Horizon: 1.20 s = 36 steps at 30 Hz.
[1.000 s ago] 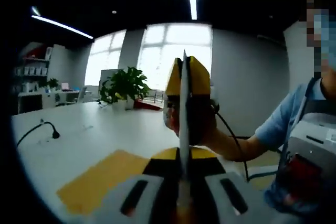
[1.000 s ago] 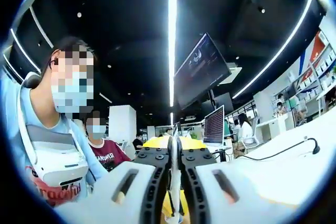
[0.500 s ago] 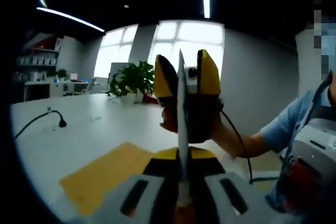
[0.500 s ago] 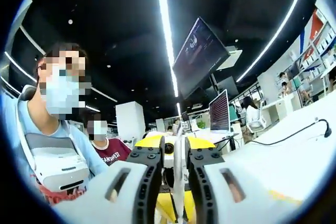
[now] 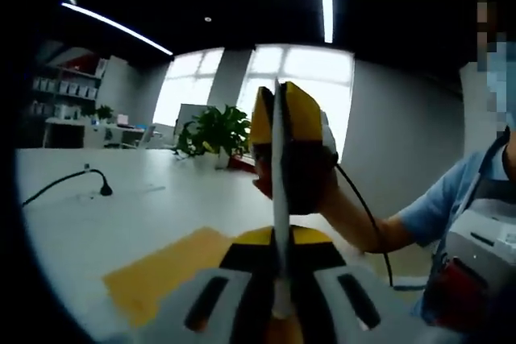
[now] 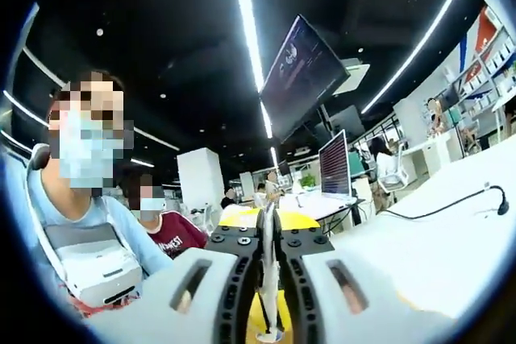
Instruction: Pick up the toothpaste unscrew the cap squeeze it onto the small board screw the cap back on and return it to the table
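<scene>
Left claw (image 5: pixel 278 279) is pinching the flat toothpaste tube (image 5: pixel 280 199) at frame centre; the right claw (image 5: pixel 290 130), jaws pressed together, is gripping its upper end. Yellow small board (image 5: pixel 161 275) is lying lower left on the worktop (image 5: pixel 97 223). Judged step: uncapping; next, twisting.

white table (image 5: pixel 121 215), yellow board (image 5: pixel 161 279), green plant (image 5: pixel 216 128)

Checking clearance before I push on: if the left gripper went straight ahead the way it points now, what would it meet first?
Most likely the right gripper, held up directly ahead of the left gripper in a hand. Depth between them is unclear.
</scene>
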Available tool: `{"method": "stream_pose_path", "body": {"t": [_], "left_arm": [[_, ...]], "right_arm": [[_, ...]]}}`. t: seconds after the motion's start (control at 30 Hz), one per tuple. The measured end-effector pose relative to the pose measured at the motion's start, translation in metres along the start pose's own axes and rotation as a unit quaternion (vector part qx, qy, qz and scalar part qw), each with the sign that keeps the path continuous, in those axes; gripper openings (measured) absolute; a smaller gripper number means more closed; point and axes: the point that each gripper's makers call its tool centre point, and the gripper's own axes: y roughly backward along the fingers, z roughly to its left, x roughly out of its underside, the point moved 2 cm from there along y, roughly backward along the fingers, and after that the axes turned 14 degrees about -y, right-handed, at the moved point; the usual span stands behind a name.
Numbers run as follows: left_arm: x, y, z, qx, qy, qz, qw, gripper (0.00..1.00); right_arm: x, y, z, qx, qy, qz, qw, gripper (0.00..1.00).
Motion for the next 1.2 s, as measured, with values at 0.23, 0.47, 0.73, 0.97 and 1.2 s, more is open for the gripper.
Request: {"method": "stream_pose_path", "body": {"t": [0.23, 0.47, 0.73, 0.97, 1.2], "left_arm": [[-0.013, 0.010, 0.009, -0.020, 0.014, -0.042, 0.9988, 0.04], [-0.009, 0.014, 0.012, -0.008, 0.048, -0.039, 0.9980, 0.04], [-0.003, 0.011, 0.011, -0.001, 0.075, -0.029, 0.9968, 0.04], [0.006, 0.007, 0.009, 0.007, 0.056, -0.011, 0.9984, 0.04], [0.007, 0.008, 0.010, 0.002, 0.045, -0.002, 0.9990, 0.04]], "right_arm": [[-0.003, -0.019, 0.005, 0.024, 0.151, 0.059, 0.9865, 0.03], [0.005, -0.018, -0.001, 0.048, 0.410, 0.108, 0.9045, 0.03], [0.012, -0.016, -0.003, 0.069, 0.586, 0.156, 0.7923, 0.04], [0.013, -0.025, -0.004, 0.072, 0.549, 0.160, 0.8169, 0.04], [0.012, -0.030, -0.005, 0.082, 0.515, 0.142, 0.8415, 0.06]]}}
